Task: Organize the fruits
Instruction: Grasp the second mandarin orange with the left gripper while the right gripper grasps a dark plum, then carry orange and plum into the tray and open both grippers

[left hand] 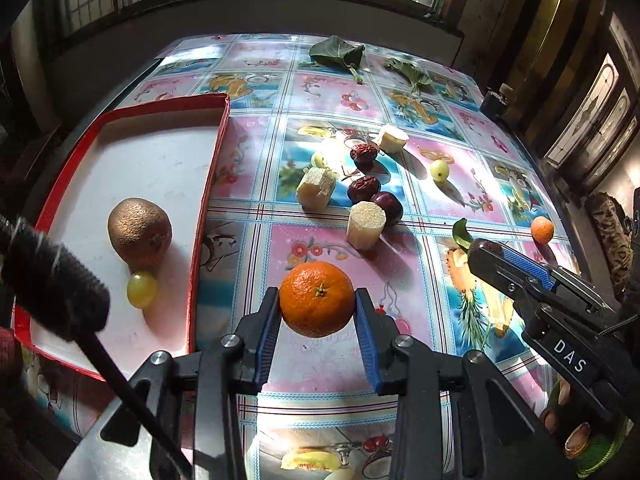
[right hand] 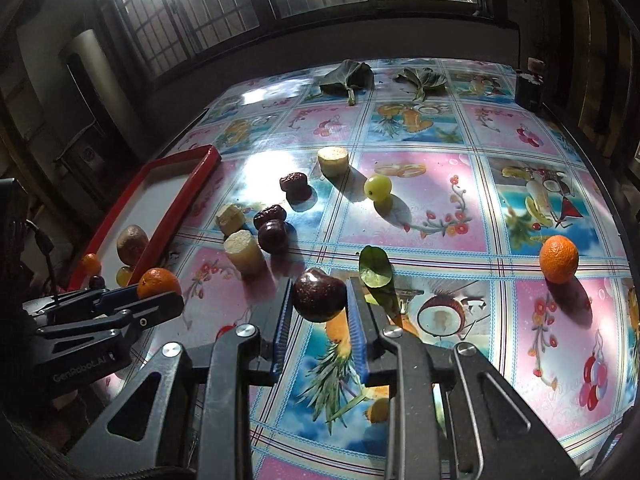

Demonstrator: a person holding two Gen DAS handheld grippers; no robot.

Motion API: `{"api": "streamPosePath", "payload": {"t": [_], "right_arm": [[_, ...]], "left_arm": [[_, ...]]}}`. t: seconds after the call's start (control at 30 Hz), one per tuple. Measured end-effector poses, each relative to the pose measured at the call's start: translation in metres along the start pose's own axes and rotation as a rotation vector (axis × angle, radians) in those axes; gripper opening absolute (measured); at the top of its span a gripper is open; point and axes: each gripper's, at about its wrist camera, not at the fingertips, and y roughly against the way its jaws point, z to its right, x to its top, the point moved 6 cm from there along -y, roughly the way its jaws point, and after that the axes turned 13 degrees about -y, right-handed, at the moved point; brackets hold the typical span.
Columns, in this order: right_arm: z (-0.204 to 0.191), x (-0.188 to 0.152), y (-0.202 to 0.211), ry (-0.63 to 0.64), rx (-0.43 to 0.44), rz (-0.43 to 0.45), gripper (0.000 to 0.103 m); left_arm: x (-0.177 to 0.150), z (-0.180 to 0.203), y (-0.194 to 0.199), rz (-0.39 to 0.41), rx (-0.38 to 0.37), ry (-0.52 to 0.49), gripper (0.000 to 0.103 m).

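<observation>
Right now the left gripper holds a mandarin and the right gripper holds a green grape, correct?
Not quite. The left gripper does hold the mandarin, but the right gripper is closed on a dark red jujube, as the right wrist view shows. The green grape lies on the table.

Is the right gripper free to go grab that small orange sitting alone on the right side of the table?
Probably not yet. The right gripper is shut on a dark red jujube, so its jaws are occupied. The path to the small orange looks clear, with only bare tablecloth between them.
</observation>
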Motion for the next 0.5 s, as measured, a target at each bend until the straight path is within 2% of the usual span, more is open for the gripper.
{"api": "streamPosePath", "payload": {"t": [0.23, 0.5], "right_arm": [[-0.026, -0.009, -0.005, 0.035, 0.038, -0.032, 0.028], [-0.046, -0.011, -0.006, 0.065, 0.058, -0.042, 0.028]], "left_arm": [[-0.003, -0.011, 0.015, 0.026, 0.056, -0.005, 0.036], [-0.006, -0.021, 0.022, 0.034, 0.066, 0.006, 0.036]]}}
